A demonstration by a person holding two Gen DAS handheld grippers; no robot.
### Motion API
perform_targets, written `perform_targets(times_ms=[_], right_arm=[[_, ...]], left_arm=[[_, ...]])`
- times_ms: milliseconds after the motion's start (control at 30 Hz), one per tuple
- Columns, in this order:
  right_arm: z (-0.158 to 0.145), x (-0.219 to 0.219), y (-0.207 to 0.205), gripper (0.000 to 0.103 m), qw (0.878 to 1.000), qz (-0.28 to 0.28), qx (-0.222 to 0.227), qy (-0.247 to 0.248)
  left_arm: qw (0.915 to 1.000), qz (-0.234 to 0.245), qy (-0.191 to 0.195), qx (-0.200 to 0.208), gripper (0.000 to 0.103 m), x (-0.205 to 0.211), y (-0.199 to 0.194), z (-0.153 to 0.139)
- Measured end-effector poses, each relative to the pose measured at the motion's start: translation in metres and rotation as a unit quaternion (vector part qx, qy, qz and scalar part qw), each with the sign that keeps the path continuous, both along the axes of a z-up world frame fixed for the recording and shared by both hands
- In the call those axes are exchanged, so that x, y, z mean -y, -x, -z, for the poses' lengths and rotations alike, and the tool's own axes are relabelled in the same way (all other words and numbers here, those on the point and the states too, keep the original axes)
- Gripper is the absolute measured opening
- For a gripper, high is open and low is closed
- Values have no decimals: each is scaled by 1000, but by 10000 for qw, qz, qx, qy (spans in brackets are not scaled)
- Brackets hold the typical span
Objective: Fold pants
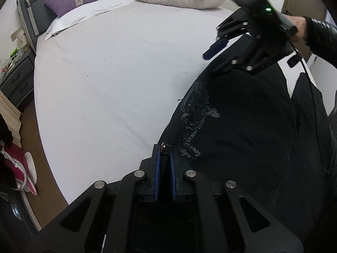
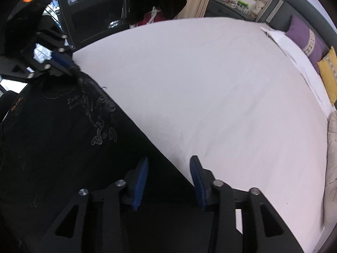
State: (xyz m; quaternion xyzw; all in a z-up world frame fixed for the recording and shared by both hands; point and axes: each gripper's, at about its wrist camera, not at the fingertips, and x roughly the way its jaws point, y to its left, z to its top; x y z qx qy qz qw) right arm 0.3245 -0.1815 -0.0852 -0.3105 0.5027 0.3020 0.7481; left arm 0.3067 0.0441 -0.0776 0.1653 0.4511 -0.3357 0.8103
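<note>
The black pants are lying along the near edge of the bed, right under both tools. My left gripper is pinching their corner by the button, pads together on the cloth. My right gripper is straddling the far edge, jaws apart, gripping nothing. I'm worrying that lifting now drags one corner alone, or the thin pinch slips, twisting the waistband.

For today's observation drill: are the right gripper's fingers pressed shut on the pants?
No, the right gripper has its fingers apart over the pants.
</note>
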Motion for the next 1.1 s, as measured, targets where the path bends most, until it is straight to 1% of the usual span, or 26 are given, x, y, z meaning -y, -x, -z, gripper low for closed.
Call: perform_targets(times_ms=[33, 67, 100, 133, 167, 267, 333, 467, 500, 567, 733, 833, 933, 1100], right_arm=[[3, -1, -2, 38, 10000, -8, -75, 34], [6, -2, -4, 35, 9999, -3, -154, 67], [8, -2, -7, 32, 9997, 22, -234, 95], [9, -2, -8, 24, 9995, 38, -303, 90], [8, -3, -8, 13, 9994, 54, -332, 84], [0, -3, -4, 5, 9993, 150, -329, 32], [-7, -2, 1, 4, 9994, 212, -272, 0], [-21, -7, 14, 3, 9990, 413, -80, -146], [-25, -10, 18, 3, 9988, 440, -25, -200], [-30, -17, 27, 3, 9984, 468, 45, -319], [-30, -29, 58, 3, 9978, 497, 27, -449], [-35, -30, 73, 3, 9968, 582, 85, -541], [-39, -28, 99, 3, 9967, 564, 203, -543], [-41, -29, 162, 3, 9992, 224, 259, -224]], left_arm=[[10000, 13, 8, 20, 7, 0, 3, -2], [10000, 19, 28, 21, 7, -9, 1, -6], [10000, 22, 49, 35, 7, -8, 4, -8], [10000, 18, 74, 33, 7, -9, 7, -8], [9999, 4, 103, 30, 7, -9, 10, -9], [9998, -63, 182, 6, 7, -12, 11, -7], [9997, -90, 246, 7, 7, -9, 18, -7], [9993, -129, 354, 66, 7, -8, 33, -17], [9992, -146, 379, 60, 7, -12, 23, -17], [9989, -173, 436, 41, 7, -18, 23, -23], [9983, -140, 557, -10, 7, -23, 47, -34], [9983, -57, 577, 4, 7, -26, 64, -39], [9979, -1, 646, -6, 7, -29, 84, -44], [9977, 127, 658, -119, 7, -34, 129, -46]])
